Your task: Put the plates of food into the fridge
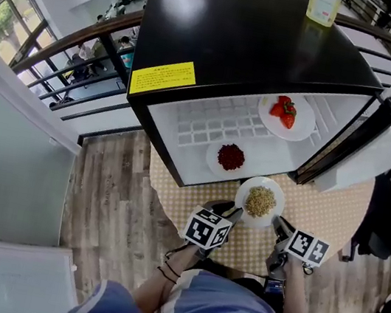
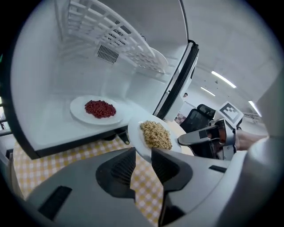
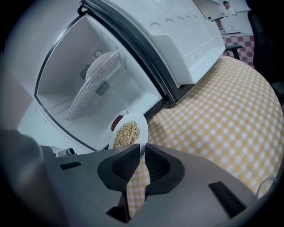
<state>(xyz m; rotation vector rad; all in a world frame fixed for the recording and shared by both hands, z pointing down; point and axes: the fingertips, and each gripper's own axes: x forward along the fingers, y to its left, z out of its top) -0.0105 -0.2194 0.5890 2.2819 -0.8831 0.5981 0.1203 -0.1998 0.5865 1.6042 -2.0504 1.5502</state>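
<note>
No text can be read. The yellow label [image 1: 164,77] on the black top of the fridge [image 1: 238,40] carries dark print, too small to make out. The cubes on the left gripper [image 1: 235,212] and right gripper [image 1: 278,221] bear black-and-white square markers.

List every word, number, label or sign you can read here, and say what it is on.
Yellow sticker on the fridge top: dark print, too small to read.
Bottle on the fridge top: nothing legible.
Markers on the left gripper and right gripper, both holding the plate of grains: square patterns, no words.
</note>
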